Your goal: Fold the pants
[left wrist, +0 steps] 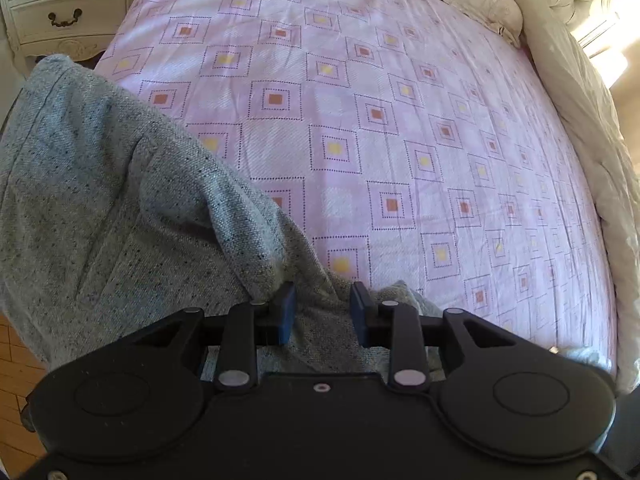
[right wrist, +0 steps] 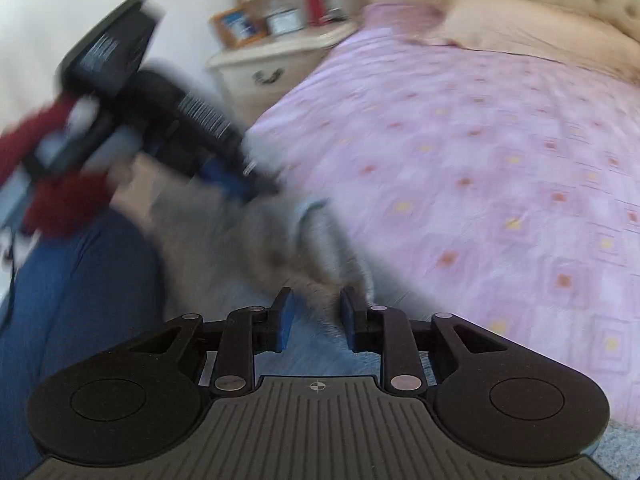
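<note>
While the left hand-held gripper [left wrist: 322, 312] is hovering at the bottom centre of its view with jaws parted and nothing pinched, the grey pants [left wrist: 120, 200] are lying bunched at the bed's near edge, filling the left of the frame. Likewise, the right hand-held gripper [right wrist: 316, 316] is standing open over them. No neat fold is showing; most folding seemingly remains. Beyond, the pink sheet [left wrist: 400, 120] is stretching away.

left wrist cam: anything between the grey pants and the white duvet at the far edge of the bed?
Only bare pink patterned sheet between the grey pants and the duvet, per the left wrist view.
</note>
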A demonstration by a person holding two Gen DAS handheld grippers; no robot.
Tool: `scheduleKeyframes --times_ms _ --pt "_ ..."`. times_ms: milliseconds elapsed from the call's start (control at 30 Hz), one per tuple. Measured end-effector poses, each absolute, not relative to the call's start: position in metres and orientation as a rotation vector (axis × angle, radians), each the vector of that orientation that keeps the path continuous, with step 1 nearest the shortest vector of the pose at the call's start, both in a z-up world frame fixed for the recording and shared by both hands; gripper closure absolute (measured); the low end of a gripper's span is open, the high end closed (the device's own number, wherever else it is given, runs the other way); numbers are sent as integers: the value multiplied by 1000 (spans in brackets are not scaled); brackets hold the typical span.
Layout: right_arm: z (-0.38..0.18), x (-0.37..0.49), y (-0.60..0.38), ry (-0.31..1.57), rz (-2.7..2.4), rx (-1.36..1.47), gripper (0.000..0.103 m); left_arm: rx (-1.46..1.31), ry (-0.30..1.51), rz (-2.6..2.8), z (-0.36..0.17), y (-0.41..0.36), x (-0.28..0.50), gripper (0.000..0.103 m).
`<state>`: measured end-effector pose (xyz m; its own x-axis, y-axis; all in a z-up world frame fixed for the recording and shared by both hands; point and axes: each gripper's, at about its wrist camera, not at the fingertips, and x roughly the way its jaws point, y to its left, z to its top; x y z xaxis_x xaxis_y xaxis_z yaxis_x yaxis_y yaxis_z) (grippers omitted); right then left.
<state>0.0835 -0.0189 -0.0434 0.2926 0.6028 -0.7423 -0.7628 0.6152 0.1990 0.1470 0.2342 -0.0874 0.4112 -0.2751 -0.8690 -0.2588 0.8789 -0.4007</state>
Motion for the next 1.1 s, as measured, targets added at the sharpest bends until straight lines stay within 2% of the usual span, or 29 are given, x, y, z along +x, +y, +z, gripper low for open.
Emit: scheduleKeyframes --times_ms 100,267,400,500,633,867,1100 --pt "-45 66 -20 926 963 -229 77 -578 1119 -21 -84 241 135 63" --pt "-21 70 -26 779 920 -103 77 -692 1016 -14 -85 254 124 65" --pt "-17 96 -10 769 922 -71 77 -577 971 -22 -79 236 127 67" --pt "-32 113 1 859 936 -68 77 -522 949 -43 -78 227 129 68" --pt "-49 118 3 967 969 34 77 -587 901 -31 -78 239 123 68" --pt "-57 125 5 981 982 180 77 -566 792 -25 -65 237 111 68" --pt "-58 127 0 982 909 133 76 -546 739 3 -62 238 107 68"
